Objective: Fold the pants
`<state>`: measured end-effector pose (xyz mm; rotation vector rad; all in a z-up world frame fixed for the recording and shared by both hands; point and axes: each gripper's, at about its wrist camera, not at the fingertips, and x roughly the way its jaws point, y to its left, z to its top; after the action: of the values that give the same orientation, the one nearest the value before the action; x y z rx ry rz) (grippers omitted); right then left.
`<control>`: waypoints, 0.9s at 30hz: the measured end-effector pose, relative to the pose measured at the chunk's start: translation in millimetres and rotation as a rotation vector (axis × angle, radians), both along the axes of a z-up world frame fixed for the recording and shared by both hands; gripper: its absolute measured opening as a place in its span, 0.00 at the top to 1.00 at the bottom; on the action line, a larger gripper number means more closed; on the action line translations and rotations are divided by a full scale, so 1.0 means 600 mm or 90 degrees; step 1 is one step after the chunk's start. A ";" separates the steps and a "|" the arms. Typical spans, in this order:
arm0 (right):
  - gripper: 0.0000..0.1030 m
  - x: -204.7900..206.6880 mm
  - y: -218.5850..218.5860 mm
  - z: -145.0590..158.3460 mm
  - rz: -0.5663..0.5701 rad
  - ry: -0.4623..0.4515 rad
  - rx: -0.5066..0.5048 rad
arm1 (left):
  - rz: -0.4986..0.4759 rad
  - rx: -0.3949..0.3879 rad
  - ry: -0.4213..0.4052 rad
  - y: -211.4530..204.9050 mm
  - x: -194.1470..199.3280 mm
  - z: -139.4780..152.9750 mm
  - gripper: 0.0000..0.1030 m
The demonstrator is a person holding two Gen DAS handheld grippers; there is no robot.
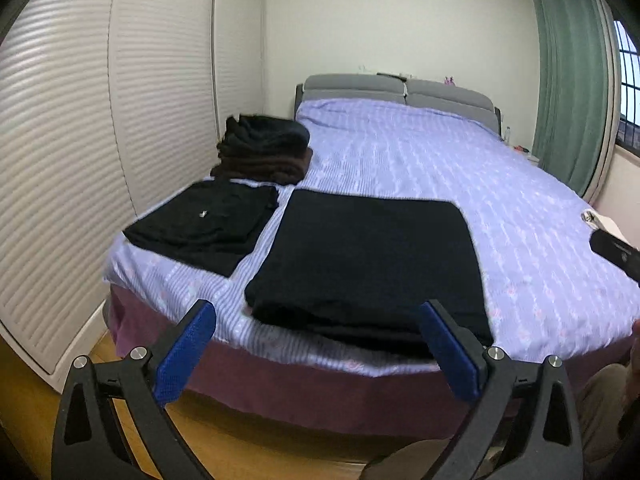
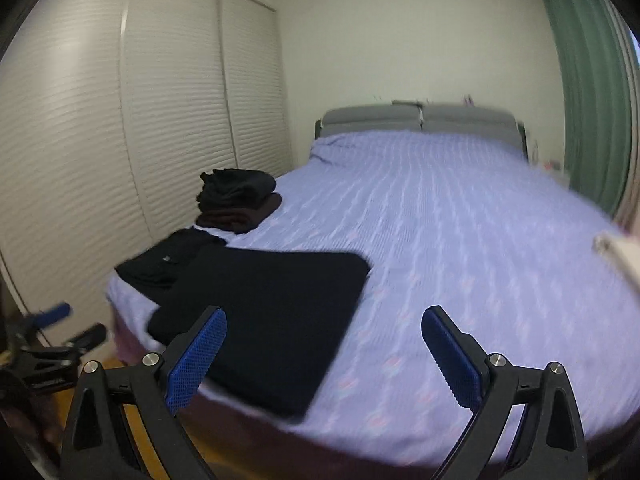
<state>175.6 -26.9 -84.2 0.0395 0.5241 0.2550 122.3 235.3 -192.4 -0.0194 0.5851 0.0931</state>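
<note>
Folded pants (image 1: 368, 256) on bed (image 1: 460, 168), seemingly untouched by gaping grippers.

A bed (image 1: 460, 184) with a lilac patterned sheet fills the room. Its grey headboard (image 1: 396, 90) stands at the far end. White louvred wardrobe doors (image 1: 80, 140) are left of the bed, a green curtain (image 1: 568, 80) right.

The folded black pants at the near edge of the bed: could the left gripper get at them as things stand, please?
Probably yes. The left gripper is open and aimed straight at the folded black pants, which lie at the near edge of the bed with nothing between.
</note>
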 end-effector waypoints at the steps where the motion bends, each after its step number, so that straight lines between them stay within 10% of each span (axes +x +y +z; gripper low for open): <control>1: 0.04 -0.001 0.004 -0.014 -0.009 0.007 0.011 | 0.006 0.002 0.010 0.012 0.009 -0.015 0.00; 15: 0.03 0.109 -0.016 -0.208 -0.077 0.154 0.269 | 0.008 -0.172 0.091 0.105 0.131 -0.135 0.00; 27: 0.03 0.175 0.008 -0.273 -0.026 0.214 0.281 | 0.014 -0.216 0.159 0.135 0.240 -0.194 0.00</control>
<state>280.4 -22.1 -248.1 0.5283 0.7922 0.3229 266.0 316.5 -308.5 -0.3478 0.8454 0.0166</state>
